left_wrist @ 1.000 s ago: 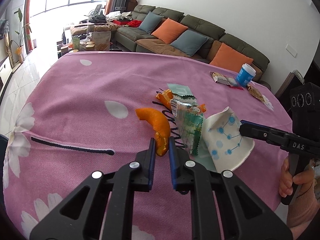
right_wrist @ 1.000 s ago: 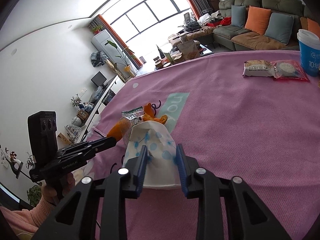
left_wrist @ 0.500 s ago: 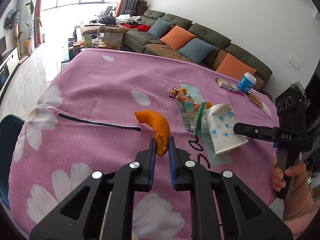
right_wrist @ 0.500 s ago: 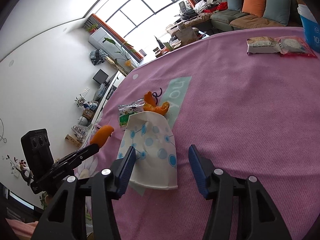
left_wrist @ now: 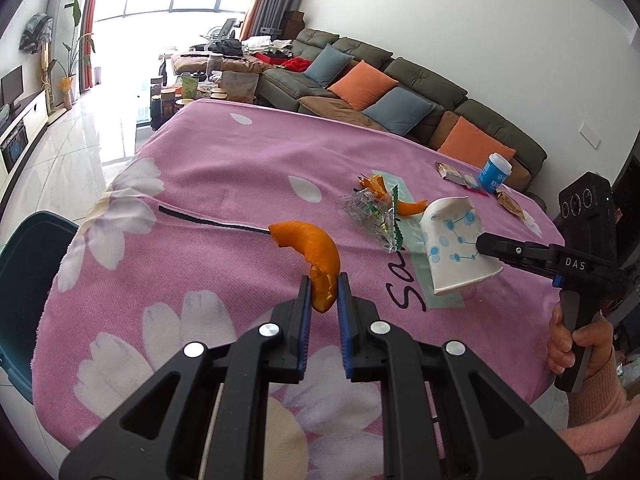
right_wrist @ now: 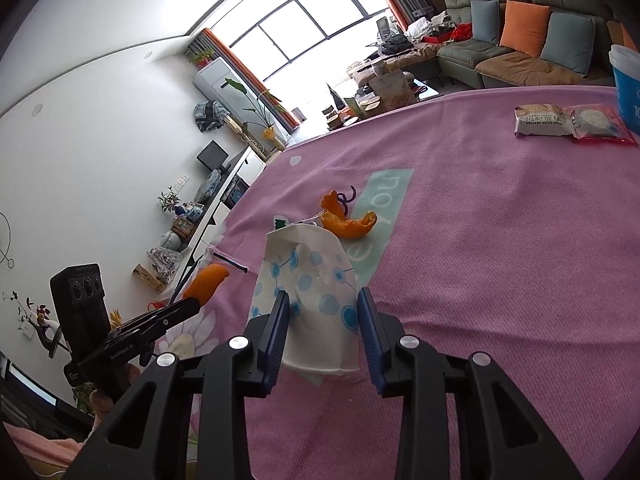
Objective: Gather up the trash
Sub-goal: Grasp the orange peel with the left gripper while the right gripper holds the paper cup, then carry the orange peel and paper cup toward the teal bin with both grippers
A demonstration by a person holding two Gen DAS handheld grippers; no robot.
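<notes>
While the left gripper [left_wrist: 323,292] pinches the peel [left_wrist: 310,248] aloft, we judge it bound for the bin [left_wrist: 24,280] at 9 o'clock. The right gripper [right_wrist: 323,320] brackets the cup [right_wrist: 310,292], part open, apparently gripping nothing.

From our left gripper [left_wrist: 322,294] we look toward the sofa [left_wrist: 404,92] at 1 o'clock; from our right [right_wrist: 322,332], toward the window [right_wrist: 304,32]. Both sit close above the bench [left_wrist: 224,168], sharing the cup [left_wrist: 456,248].
</notes>
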